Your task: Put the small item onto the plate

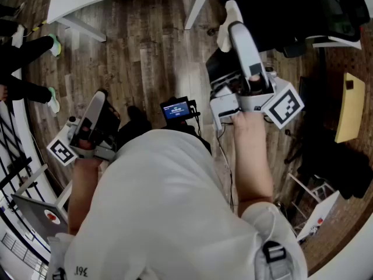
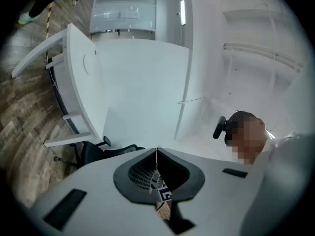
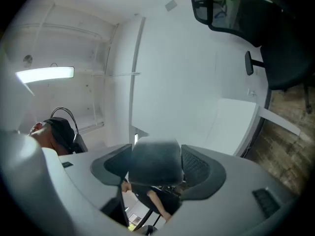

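Small item (image 3: 155, 163), apparently the dark rounded lump, is sitting clamped across its middle between the jaws of the right gripper (image 3: 155, 154), looking light and soft. The left gripper (image 2: 156, 154) is pressing its jaws together, empty.

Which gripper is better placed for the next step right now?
Right, likely: the right gripper holds a dark grey item between its jaws, while the left gripper is shut on nothing. No plate shows.

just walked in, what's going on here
A person stands on a wood floor with a gripper in each hand. The left gripper is shut with nothing in it. The right gripper is closed on a dark, blurred small item. No plate is in view, so nothing has been placed yet.
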The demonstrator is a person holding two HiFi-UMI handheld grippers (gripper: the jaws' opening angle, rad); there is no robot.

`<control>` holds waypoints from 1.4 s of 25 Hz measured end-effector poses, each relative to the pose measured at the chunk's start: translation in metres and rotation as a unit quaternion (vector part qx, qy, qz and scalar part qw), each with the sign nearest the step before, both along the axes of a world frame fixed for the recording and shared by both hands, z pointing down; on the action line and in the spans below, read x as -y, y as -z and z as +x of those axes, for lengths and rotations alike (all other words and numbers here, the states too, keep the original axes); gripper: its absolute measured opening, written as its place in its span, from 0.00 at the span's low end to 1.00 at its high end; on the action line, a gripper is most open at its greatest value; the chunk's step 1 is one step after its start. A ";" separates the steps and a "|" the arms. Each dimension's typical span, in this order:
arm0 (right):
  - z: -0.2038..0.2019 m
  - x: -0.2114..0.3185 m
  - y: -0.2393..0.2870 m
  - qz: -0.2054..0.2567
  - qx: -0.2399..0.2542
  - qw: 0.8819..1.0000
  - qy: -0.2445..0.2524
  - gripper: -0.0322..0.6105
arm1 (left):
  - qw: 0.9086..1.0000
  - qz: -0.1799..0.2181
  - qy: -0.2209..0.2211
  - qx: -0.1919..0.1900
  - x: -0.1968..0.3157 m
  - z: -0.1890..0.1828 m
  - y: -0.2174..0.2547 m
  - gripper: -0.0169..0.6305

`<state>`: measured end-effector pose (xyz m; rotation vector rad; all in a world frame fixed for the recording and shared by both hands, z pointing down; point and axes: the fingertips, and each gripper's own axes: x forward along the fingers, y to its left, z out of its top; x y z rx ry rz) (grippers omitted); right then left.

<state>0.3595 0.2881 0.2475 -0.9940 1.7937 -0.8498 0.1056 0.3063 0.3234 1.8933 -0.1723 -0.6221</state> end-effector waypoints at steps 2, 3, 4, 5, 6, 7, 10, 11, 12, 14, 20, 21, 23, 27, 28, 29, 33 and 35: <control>0.000 -0.004 0.010 0.007 -0.003 1.000 -0.004 0.54 | 1.000 0.006 -0.009 -0.003 -0.006 0.004 0.009 0.04; -0.001 -0.007 0.015 0.009 -0.003 1.000 -0.007 0.54 | 1.000 0.008 -0.013 -0.004 -0.009 0.005 0.013 0.04; -0.003 -0.010 0.019 0.011 -0.002 1.000 -0.009 0.54 | 1.000 0.010 -0.016 -0.004 -0.012 0.004 0.017 0.04; -0.007 -0.013 0.022 0.013 -0.001 1.000 -0.011 0.54 | 1.000 0.012 -0.019 -0.004 -0.014 0.002 0.020 0.04; -0.013 -0.015 0.026 0.016 -0.001 1.000 -0.011 0.54 | 1.000 0.014 -0.020 -0.004 -0.016 -0.003 0.023 0.04; -0.019 -0.017 0.030 0.019 -0.002 1.000 -0.010 0.54 | 1.000 0.017 -0.020 -0.003 -0.017 -0.008 0.026 0.04; -0.035 -0.017 0.041 0.030 -0.001 1.000 -0.005 0.54 | 1.000 0.022 -0.015 -0.002 -0.019 -0.024 0.031 0.04; -0.040 -0.018 0.043 0.032 0.001 0.999 -0.005 0.54 | 1.000 0.020 -0.013 -0.002 -0.022 -0.030 0.031 0.04; -0.046 -0.022 0.044 0.032 0.003 0.999 -0.006 0.54 | 1.000 0.014 -0.011 -0.001 -0.027 -0.038 0.028 0.04; -0.057 -0.032 0.043 0.027 0.003 1.000 -0.006 0.54 | 1.000 0.002 -0.007 0.001 -0.037 -0.054 0.022 0.04; -0.078 -0.034 0.059 0.034 -0.018 0.999 -0.001 0.54 | 1.000 0.022 -0.010 -0.007 -0.037 -0.073 0.035 0.04; -0.080 -0.034 0.062 0.035 -0.018 0.999 0.001 0.54 | 1.000 0.023 -0.010 -0.009 -0.037 -0.073 0.037 0.04; -0.081 -0.031 0.066 0.034 -0.019 0.999 0.004 0.54 | 1.000 0.022 -0.009 -0.013 -0.036 -0.073 0.040 0.04; -0.074 -0.030 0.067 0.025 -0.022 0.999 0.005 0.54 | 1.000 0.024 -0.004 -0.014 -0.033 -0.069 0.044 0.04; -0.073 -0.030 0.067 0.024 -0.024 0.999 0.005 0.54 | 1.000 0.025 -0.003 -0.014 -0.034 -0.068 0.044 0.04; -0.072 -0.031 0.066 0.023 -0.026 0.999 0.005 0.54 | 1.000 0.027 -0.001 -0.015 -0.034 -0.068 0.045 0.04; -0.067 -0.030 0.066 0.022 -0.026 0.999 0.006 0.54 | 0.999 0.033 0.004 -0.014 -0.035 -0.067 0.045 0.04; -0.067 -0.030 0.067 0.023 -0.027 0.999 0.008 0.54 | 0.999 0.030 0.005 -0.014 -0.036 -0.065 0.046 0.04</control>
